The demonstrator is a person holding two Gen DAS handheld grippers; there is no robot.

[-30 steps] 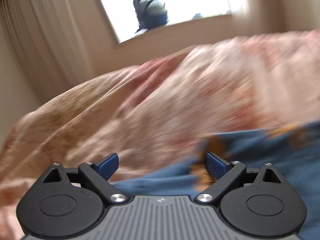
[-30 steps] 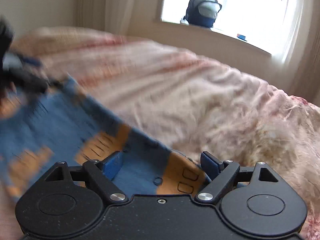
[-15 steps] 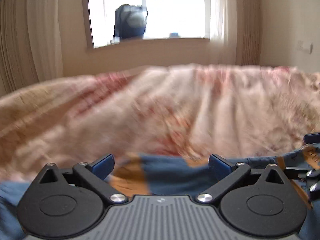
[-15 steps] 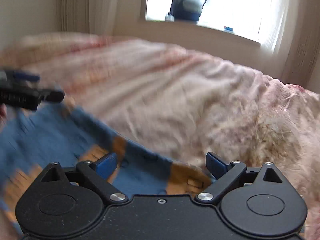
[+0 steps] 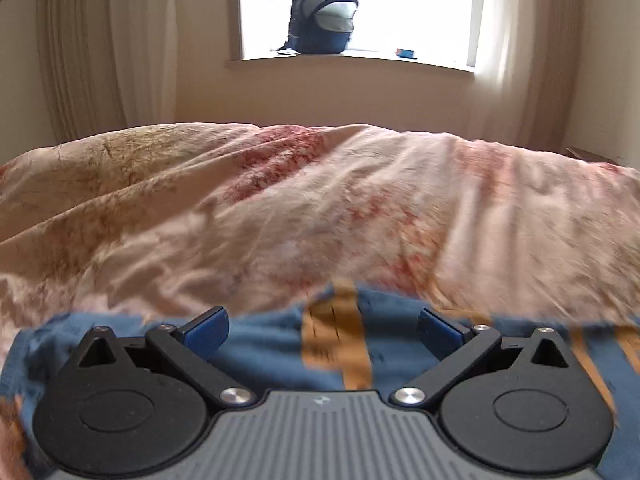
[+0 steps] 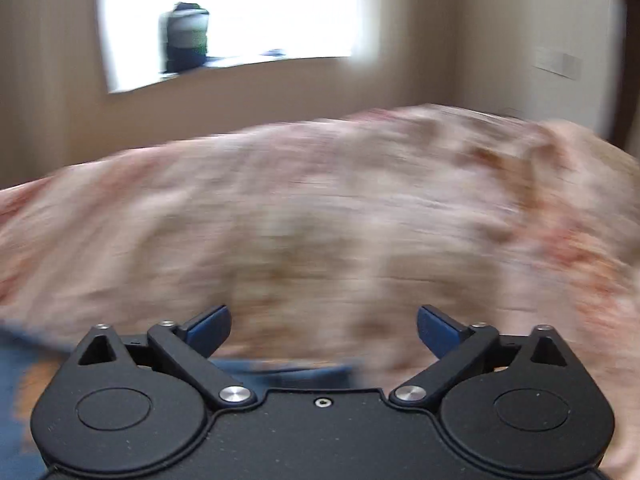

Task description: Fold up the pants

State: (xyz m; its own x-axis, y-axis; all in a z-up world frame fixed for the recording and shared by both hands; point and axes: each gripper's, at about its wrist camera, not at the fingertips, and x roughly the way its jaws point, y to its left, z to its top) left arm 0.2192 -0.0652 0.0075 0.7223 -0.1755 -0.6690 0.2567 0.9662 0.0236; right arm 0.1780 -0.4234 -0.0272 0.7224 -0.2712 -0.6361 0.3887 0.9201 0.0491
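Note:
The pants [image 5: 280,344] are blue with orange patches and lie on the bed's floral quilt [image 5: 320,208]. In the left wrist view their far edge runs across the frame, just beyond my fingertips. My left gripper [image 5: 323,326] is open and empty, low over the pants. In the blurred right wrist view only a strip of the pants [image 6: 280,372] shows under the gripper body and at the lower left. My right gripper [image 6: 323,326] is open and empty, over the quilt [image 6: 320,220] at the pants' edge.
A dark backpack [image 5: 322,20] stands on the windowsill [image 5: 352,62] beyond the bed. Curtains [image 5: 100,48] hang on both sides of the window. A wall switch [image 6: 558,63] is on the right wall.
Both grippers have swung: the left now faces the window squarely over the pants. The right has turned to the right, and most of the pants have left its view. Both stay open.

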